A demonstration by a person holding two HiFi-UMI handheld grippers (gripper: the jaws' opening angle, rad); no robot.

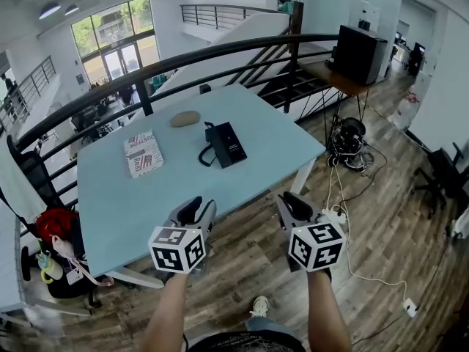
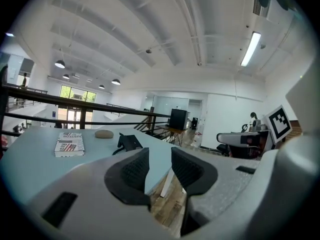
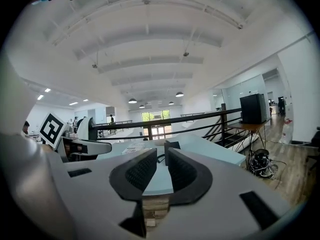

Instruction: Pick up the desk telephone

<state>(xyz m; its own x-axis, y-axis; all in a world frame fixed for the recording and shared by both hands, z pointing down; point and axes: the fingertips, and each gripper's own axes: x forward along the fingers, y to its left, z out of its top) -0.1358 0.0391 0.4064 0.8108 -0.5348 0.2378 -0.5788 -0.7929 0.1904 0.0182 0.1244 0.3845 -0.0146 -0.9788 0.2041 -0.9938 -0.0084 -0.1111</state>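
As both of the person's arms reach forward at the near edge of the table (image 1: pixel 124 204), the left gripper (image 1: pixel 196 213) sits at that edge and the right gripper (image 1: pixel 294 205) hangs over the wooden floor just off it. Neither touches anything. The left one's jaws stand moderately apart and the right one's are narrower, with only a slim gap. Nothing but table and floor shows between either pair.

The desk telephone (image 1: pixel 227 144) lies well ahead of both, past the middle of the tabletop and roughly between the lines of the two arms. I judge the left gripper slightly nearer. Its long axis runs away from the person, leaning a little left at the far end, with the cord curling off its left side. Any pick-up first needs a long forward reach.

A printed box (image 1: pixel 143 153) lies to its left, a tan oval lump (image 1: pixel 185 118) lies beyond, and the dark railing (image 1: pixel 220 50) curves behind.
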